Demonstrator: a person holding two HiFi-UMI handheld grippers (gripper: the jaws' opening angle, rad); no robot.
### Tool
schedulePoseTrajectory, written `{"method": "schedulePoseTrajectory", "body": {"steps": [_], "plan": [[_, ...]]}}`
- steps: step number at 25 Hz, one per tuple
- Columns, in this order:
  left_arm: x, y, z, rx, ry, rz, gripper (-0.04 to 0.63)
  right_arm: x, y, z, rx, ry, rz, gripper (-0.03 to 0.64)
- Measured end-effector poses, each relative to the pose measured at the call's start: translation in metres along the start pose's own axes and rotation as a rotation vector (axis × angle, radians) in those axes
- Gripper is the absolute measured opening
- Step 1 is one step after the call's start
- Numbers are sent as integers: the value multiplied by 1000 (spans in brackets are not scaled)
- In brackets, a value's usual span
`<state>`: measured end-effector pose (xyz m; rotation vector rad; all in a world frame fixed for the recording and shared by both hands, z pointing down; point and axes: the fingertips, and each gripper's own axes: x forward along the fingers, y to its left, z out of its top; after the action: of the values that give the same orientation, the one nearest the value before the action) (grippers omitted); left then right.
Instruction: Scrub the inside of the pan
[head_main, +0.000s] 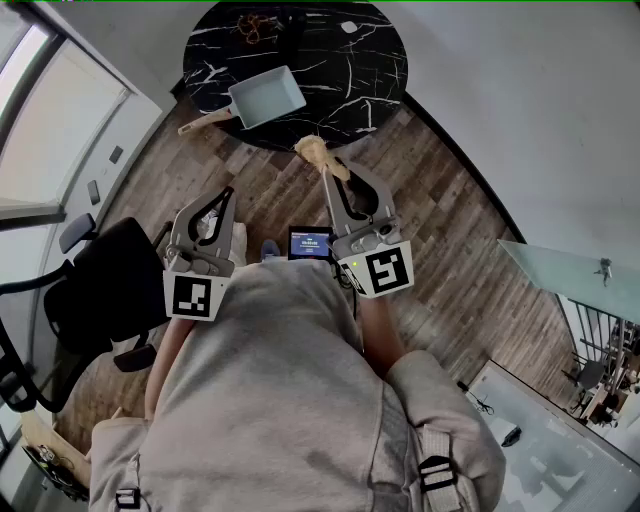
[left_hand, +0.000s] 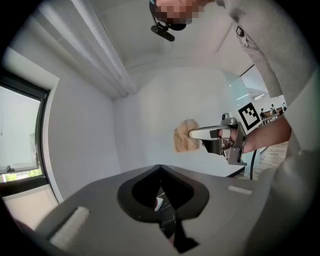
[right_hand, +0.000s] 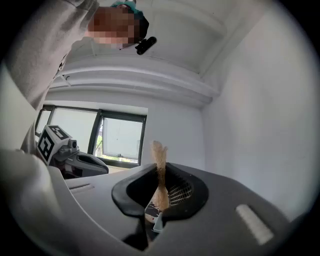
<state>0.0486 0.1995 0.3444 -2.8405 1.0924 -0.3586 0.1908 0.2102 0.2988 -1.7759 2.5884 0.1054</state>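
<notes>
Right claw (head_main: 326, 172) pinches a tan scrubbing pad (head_main: 310, 150); left claw (head_main: 226, 195) is closed on nothing (both hang well apart from the pale pan (head_main: 268, 97) on the black counter (head_main: 350, 70))

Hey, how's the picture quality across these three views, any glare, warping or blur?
Head view: fisheye bows the walls, yet the pan on the table is sharp and evenly lit. Left gripper view: black vignette corners, window mostly washed out. Right gripper view: same vignette, the sponge in the right gripper reads clear beside a bright window pane.
</notes>
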Motion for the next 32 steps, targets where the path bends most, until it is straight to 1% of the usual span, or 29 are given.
{"method": "schedulePoseTrajectory", "body": {"steps": [6, 10, 14, 19, 21, 24, 26, 30, 32], "plan": [[12, 13, -12, -26, 40, 2, 2, 14, -18, -17, 63, 41, -20, 48], [23, 35, -20, -44, 66, -4, 2, 34, -37, -28, 93, 79, -64, 49], [37, 65, -28, -63, 70, -26, 2, 59, -62, -40, 118, 124, -147, 49], [62, 111, -40, -67, 81, -52, 2, 91, -89, -56, 109, 195, -288, 49], [74, 129, -45, -64, 74, -82, 2, 107, -97, -67, 103, 242, -328, 49], [92, 152, -58, -25, 35, -144, 2, 128, -108, -82, 118, 297, -388, 49], [100, 165, -73, -17, 53, -190, 2, 139, -113, -93, 136, 336, -436, 49], [124, 194, -105, 17, 61, -283, 3, 161, -122, -126, 184, 433, -524, 51], [130, 202, -125, 37, 88, -332, 3, 168, -121, -148, 215, 488, -559, 51]]}}
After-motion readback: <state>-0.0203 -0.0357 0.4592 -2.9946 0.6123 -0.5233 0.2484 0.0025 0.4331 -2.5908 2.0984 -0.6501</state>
